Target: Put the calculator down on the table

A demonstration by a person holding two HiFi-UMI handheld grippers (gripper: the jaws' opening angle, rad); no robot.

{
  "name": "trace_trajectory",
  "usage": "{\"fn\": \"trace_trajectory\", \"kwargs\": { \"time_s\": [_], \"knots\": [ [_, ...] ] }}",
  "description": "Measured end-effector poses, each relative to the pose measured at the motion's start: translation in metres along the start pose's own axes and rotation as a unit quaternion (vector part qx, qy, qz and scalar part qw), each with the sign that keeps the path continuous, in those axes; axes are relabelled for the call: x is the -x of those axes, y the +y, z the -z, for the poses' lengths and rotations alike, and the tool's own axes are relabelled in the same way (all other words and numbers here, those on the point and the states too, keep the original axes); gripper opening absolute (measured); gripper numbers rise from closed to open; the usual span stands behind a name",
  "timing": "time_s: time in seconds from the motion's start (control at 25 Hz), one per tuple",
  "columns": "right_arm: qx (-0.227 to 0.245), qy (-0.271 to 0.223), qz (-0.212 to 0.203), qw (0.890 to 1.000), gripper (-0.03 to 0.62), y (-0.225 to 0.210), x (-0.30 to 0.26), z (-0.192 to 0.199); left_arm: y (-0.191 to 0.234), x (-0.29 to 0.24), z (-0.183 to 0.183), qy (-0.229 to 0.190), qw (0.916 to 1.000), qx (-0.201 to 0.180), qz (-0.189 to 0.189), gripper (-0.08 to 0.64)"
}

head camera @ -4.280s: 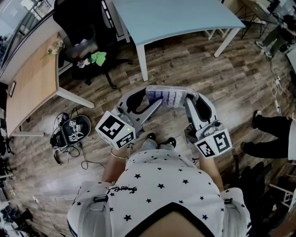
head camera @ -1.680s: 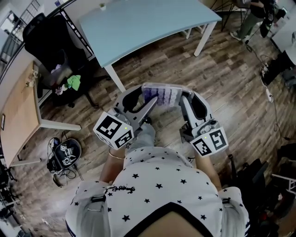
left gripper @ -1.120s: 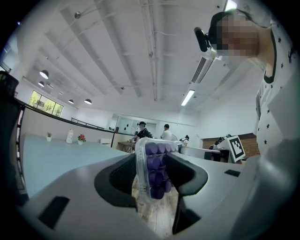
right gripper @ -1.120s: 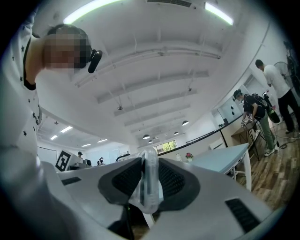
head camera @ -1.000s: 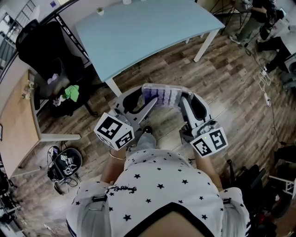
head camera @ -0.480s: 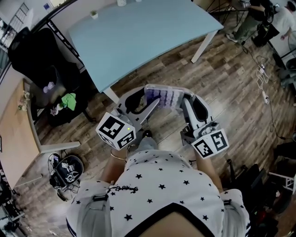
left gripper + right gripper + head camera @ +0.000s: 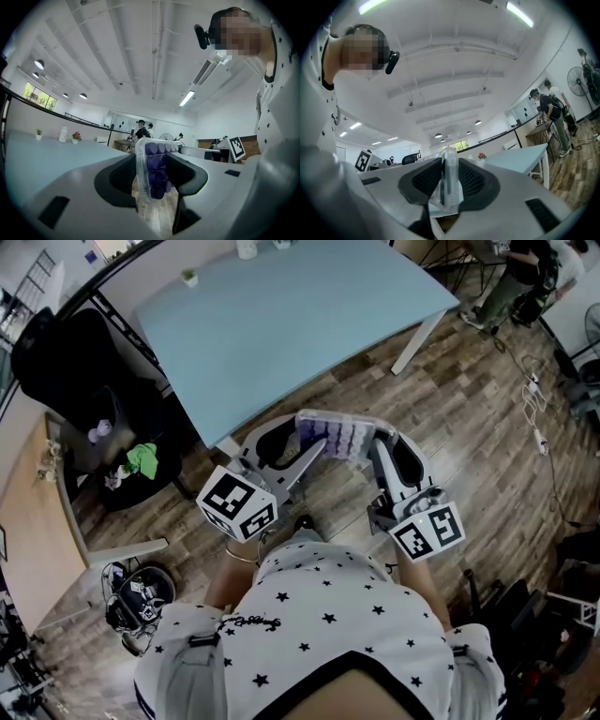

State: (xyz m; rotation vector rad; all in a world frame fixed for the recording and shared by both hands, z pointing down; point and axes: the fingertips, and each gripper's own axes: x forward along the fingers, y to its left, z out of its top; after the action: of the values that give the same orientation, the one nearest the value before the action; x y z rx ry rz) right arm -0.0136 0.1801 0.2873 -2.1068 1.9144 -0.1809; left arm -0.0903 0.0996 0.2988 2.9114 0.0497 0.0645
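The calculator (image 7: pixel 339 434), a clear case with purple keys, hangs above the wooden floor between my two grippers. My left gripper (image 7: pixel 311 439) is shut on its left end and my right gripper (image 7: pixel 375 442) on its right end. In the left gripper view the calculator (image 7: pixel 152 171) stands on edge between the jaws of the left gripper (image 7: pixel 151 177), keys facing the right pad. The right gripper view shows its thin clear edge (image 7: pixel 449 180) pinched between the ribbed pads (image 7: pixel 426 180). The light blue table (image 7: pixel 281 324) lies just ahead of the grippers.
A small plant pot (image 7: pixel 189 277) and a white bottle (image 7: pixel 247 247) stand at the table's far edge. A black chair (image 7: pixel 66 362) with a green cloth (image 7: pixel 142 457) is at left, beside a wooden desk (image 7: pixel 33 531). A bag (image 7: pixel 141 585) lies on the floor. People (image 7: pixel 520 277) stand at the back right.
The blue table has come nearer and fills more of the head view as both grippers carry the calculator toward it. Both grips look the same.
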Motion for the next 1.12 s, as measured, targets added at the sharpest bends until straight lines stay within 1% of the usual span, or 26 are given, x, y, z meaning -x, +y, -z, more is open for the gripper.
{"fn": "trace_trajectory", "kwargs": {
  "time_s": [0.16, 0.4, 0.6, 0.72, 0.8, 0.88, 1.0, 1.12],
  "knots": [
    [-0.005, -0.002, -0.01, 1.0, 0.092, 0.003, -0.022, 0.004, 0.02, 0.004, -0.005, -0.001, 0.9999, -0.006, -0.012, 0.206],
    [-0.01, 0.003, -0.032, 0.999, 0.092, 0.008, -0.049, 0.011, 0.043, 0.014, -0.008, -0.007, 0.9993, -0.005, -0.037, 0.206],
    [-0.016, 0.013, -0.057, 0.998, 0.092, 0.011, -0.074, 0.017, 0.064, 0.021, -0.009, -0.014, 0.9978, 0.001, -0.064, 0.206],
    [-0.02, 0.019, -0.076, 0.997, 0.092, 0.007, -0.09, 0.018, 0.076, 0.019, -0.012, -0.021, 0.996, 0.002, -0.087, 0.206],
    [-0.027, 0.023, -0.093, 0.995, 0.094, 0.002, -0.103, 0.019, 0.084, 0.016, -0.014, -0.027, 0.9937, 0.0, -0.109, 0.206],
    [-0.031, 0.03, -0.119, 0.992, 0.094, 0.0, -0.121, 0.021, 0.097, 0.017, -0.016, -0.031, 0.9901, 0.001, -0.137, 0.206],
    [-0.035, 0.045, -0.167, 0.984, 0.094, 0.005, -0.155, 0.025, 0.12, 0.024, -0.022, -0.04, 0.9821, 0.006, -0.184, 0.206],
    [-0.036, 0.054, -0.202, 0.977, 0.094, 0.006, -0.185, 0.025, 0.142, 0.026, -0.03, -0.047, 0.9746, 0.001, -0.219, 0.207]
  ]
}}
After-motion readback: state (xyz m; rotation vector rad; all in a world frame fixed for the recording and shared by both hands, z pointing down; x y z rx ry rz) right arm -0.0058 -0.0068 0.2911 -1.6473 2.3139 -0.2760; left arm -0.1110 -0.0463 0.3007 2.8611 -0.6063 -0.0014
